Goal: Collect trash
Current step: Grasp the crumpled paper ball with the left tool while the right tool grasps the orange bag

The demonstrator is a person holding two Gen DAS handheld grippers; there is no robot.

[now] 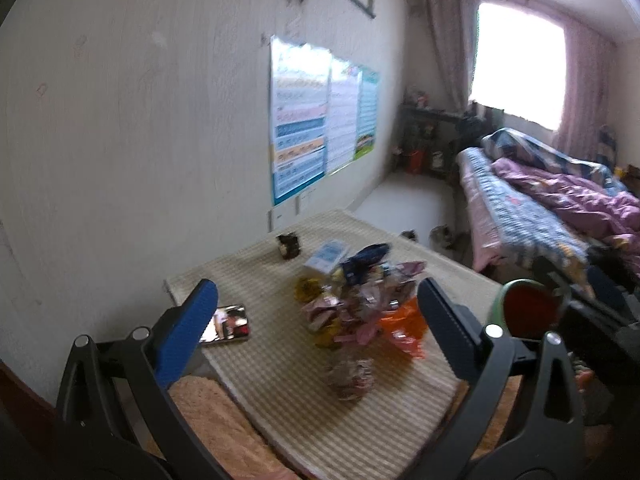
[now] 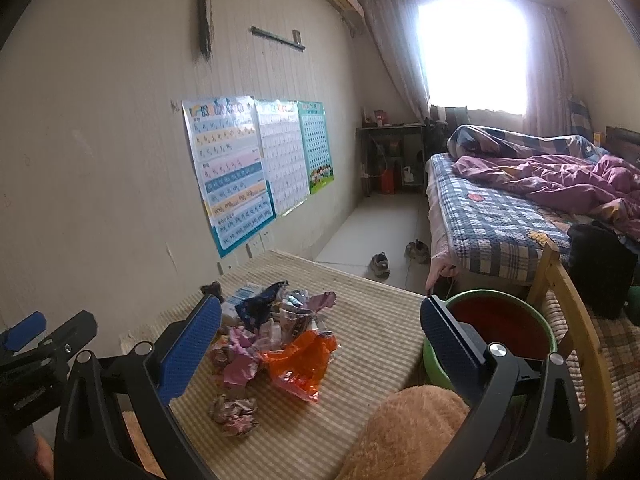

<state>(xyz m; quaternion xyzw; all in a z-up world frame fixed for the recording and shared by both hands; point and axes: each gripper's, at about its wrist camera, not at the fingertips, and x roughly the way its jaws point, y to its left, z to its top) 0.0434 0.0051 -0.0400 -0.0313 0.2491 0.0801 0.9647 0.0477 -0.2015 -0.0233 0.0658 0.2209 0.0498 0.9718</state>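
Both tools are up over the table point(image 2: 372, 320) and I've got nothing in either one. My left gripper point(image 1: 316, 312) has its fingers spread wide, empty, and the trash pile point(image 1: 356, 304) sits on the striped cloth beyond them, framed in the gap. My right gripper point(image 2: 320, 328) is spread just as wide, also empty, with the same pile point(image 2: 276, 328) lying between and past its blue pads point(image 2: 188, 352).

I can pick out an orange wrapper point(image 2: 300, 364) on the near right of the heap, pink and dark blue wrappers behind it, and one crumpled ball point(image 2: 234, 414) lying apart, closer to me. The green bin point(image 2: 500, 320) with a red inside stands just beside the table's right edge, partly behind my right finger. A phone point(image 1: 228, 324) lies flat on the table, near the left gripper's left finger. The left view is blurred.
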